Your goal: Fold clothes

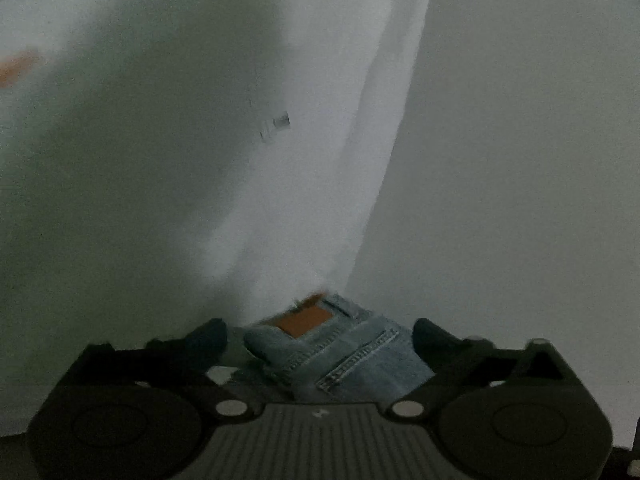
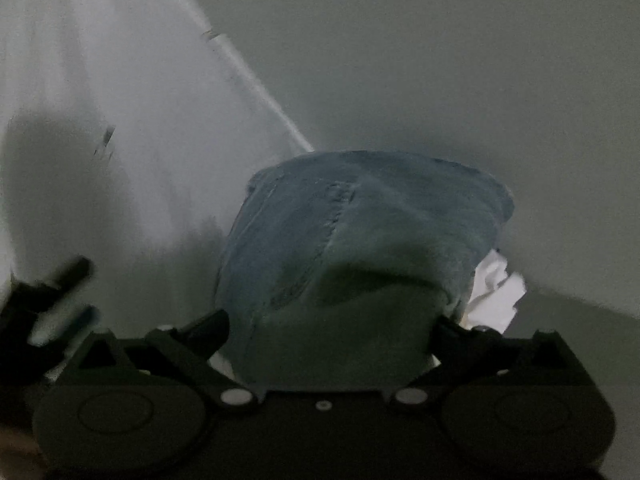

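Observation:
A pair of light blue jeans (image 1: pixel 344 352) with a brown leather waistband patch (image 1: pixel 305 319) fills the gap between the fingers of my left gripper (image 1: pixel 320 338), whose jaws stand wide with the denim between them. In the right wrist view a big fold of the same blue denim (image 2: pixel 352 240) bulges up between the fingers of my right gripper (image 2: pixel 332 328), jaws also spread around the cloth. A white pocket lining (image 2: pixel 496 292) sticks out at the denim's right side. Whether either gripper pinches the cloth is hidden by the fabric.
A white table top (image 1: pixel 312 160) with small dark marks (image 1: pixel 280 122) runs away from me; its edge (image 2: pixel 256 80) meets a pale grey wall or floor (image 1: pixel 520 160). The other gripper (image 2: pixel 52 300) shows blurred at the left of the right wrist view. Heavy shadow lies on the table's left.

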A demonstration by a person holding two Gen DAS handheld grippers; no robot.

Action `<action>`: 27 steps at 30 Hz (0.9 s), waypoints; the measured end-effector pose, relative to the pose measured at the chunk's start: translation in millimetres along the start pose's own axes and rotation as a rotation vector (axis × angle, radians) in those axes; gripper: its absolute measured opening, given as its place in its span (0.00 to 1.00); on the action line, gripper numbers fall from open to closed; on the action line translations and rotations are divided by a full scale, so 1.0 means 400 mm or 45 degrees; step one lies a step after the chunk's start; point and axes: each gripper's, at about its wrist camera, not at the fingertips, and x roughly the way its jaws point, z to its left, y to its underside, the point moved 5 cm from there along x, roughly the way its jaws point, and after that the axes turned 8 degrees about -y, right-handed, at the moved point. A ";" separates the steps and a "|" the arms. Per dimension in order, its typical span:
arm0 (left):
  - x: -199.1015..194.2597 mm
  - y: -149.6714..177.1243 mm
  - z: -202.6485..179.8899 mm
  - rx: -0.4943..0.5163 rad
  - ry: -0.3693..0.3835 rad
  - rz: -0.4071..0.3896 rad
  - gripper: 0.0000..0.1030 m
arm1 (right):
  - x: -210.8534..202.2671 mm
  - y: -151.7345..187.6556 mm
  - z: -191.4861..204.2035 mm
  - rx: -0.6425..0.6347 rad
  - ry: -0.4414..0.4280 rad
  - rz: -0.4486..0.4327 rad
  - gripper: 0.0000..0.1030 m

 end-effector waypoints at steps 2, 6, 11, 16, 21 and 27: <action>-0.083 -0.014 0.001 -0.017 -0.017 -0.037 0.98 | -0.028 0.007 0.028 -0.083 0.017 0.003 1.00; -0.236 -0.045 -0.031 0.008 -0.054 -0.130 1.00 | -0.095 0.022 0.082 -0.190 -0.028 -0.001 1.00; -0.412 -0.043 -0.059 0.014 -0.142 -0.272 1.00 | -0.200 0.070 0.181 -0.378 -0.083 0.004 1.00; -0.619 -0.027 -0.091 0.056 -0.232 -0.428 1.00 | -0.313 0.154 0.284 -0.561 -0.192 0.020 1.00; -0.759 -0.015 -0.079 0.027 -0.358 -0.476 1.00 | -0.406 0.238 0.375 -0.650 -0.299 0.054 1.00; -0.961 0.017 -0.022 0.060 -0.453 -0.360 1.00 | -0.509 0.366 0.481 -0.678 -0.382 0.134 1.00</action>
